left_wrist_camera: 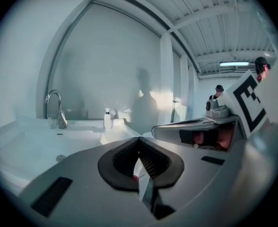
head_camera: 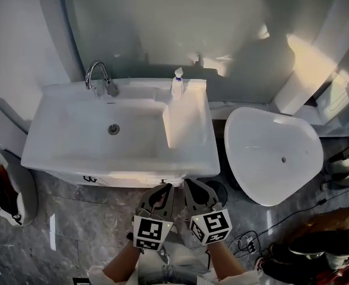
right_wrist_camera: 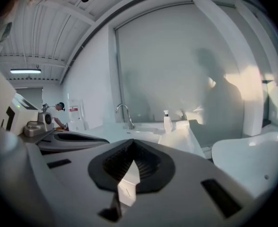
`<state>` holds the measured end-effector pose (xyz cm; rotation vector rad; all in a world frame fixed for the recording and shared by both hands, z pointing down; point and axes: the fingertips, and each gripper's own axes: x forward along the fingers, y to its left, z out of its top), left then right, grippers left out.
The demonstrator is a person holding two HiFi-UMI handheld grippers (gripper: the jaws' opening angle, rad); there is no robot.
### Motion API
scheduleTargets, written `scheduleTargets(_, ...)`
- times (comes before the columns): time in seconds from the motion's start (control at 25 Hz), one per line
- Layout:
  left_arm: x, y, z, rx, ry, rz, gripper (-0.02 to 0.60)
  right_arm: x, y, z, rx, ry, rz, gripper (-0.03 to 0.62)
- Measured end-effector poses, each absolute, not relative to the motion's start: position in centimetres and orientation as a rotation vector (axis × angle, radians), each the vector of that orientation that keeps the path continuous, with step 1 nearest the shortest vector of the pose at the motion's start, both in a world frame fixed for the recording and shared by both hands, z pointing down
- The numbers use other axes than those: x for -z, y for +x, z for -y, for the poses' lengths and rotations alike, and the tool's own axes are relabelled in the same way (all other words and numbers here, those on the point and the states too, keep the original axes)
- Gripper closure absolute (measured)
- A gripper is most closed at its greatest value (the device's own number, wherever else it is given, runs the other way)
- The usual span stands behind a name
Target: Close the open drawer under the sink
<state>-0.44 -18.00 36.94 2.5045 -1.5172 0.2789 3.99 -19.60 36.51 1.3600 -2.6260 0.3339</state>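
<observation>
Sink [head_camera: 67, 153] taken as ref. L gripper [head_camera: 164, 189] held just in front of sink's front edge, jaws brought together at tips, nothing gripped. R gripper [head_camera: 190, 184] beside it, likewise closed up & empty. Drawer [head_camera: 127, 180] seen as narrow white strip directly under sink's front rim; contact w/ grippers not made out. Faucet [head_camera: 97, 76] at sink's back-left, soap bottle [head_camera: 177, 83] at back-right.
</observation>
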Motion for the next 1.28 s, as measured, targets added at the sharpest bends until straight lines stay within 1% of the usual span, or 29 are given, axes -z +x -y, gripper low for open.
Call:
scheduleTargets(0.28,-28.9,-1.2,17.6,-0.165,2.551,1.563,0.566,-29.3,3.1,18.6,-0.287,1.299,2.72,0.583)
scheduleTargets(0.48,-25.8,-0.9,17.2,-0.12,2.571,1.57,0.566,-26.4,2.9,17.9,-0.231,1.237,2.739,0.583)
scheduleTargets(0.84,-24.8,0.2,17.3,-0.101,2.579,1.577,0.566,-25.4,3.6,17.6,-0.27,1.167,2.771,0.583)
scheduleTargets(1.28,-25.4,-0.2,17.4,-0.115,2.536,1.604,0.566,-25.9,3.0,17.6,-0.28,1.074,2.774,0.585)
